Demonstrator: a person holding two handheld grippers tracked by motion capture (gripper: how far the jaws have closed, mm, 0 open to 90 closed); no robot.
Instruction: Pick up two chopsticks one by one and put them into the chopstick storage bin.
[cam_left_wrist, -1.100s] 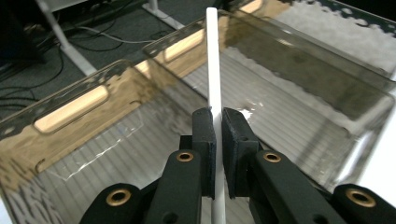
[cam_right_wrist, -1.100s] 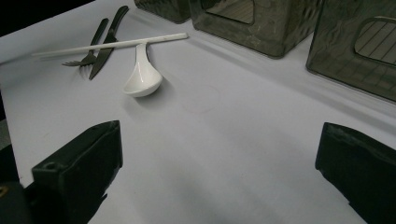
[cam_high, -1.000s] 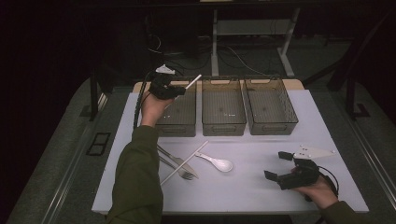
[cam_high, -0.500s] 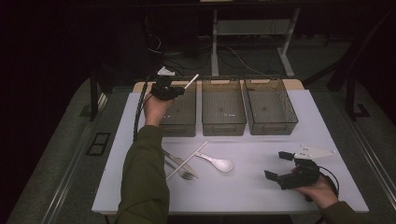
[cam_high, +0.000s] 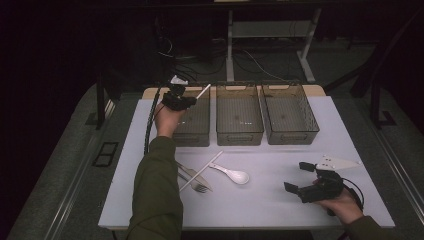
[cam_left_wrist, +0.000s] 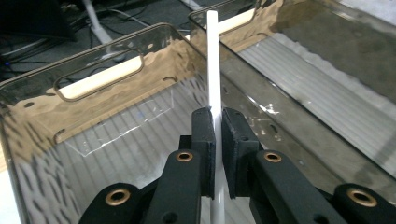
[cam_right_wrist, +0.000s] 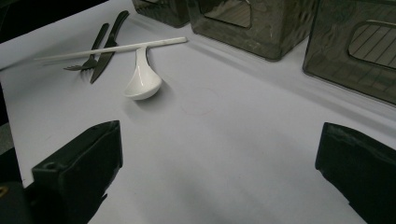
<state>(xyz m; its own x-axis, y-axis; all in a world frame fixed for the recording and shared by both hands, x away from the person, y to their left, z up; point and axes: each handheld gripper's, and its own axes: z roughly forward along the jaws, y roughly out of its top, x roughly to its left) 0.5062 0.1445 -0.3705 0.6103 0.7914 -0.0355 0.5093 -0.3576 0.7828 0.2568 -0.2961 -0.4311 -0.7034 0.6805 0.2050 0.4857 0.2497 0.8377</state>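
My left gripper (cam_high: 181, 98) is shut on a white chopstick (cam_high: 202, 91) above the left one of three smoky clear bins (cam_high: 196, 137). In the left gripper view the chopstick (cam_left_wrist: 213, 65) runs up between the pressed pads (cam_left_wrist: 204, 135), over the bin's ribbed floor and handled end wall (cam_left_wrist: 42, 112). My right gripper (cam_high: 296, 176) rests near the table's front right, open with nothing between its jaws; in its own view the right gripper (cam_right_wrist: 219, 172) faces bare tabletop.
A white spoon (cam_high: 233, 174) (cam_right_wrist: 141, 84), a second white chopstick (cam_high: 201, 171) (cam_right_wrist: 112, 48), a fork (cam_right_wrist: 91, 58) and a knife (cam_right_wrist: 108, 46) lie at the table's front middle. The middle bin (cam_high: 239, 134) and right bin (cam_high: 291, 134) stand behind.
My left gripper has sunk a little with the chopstick, over the left bin. The right hand has kept still.
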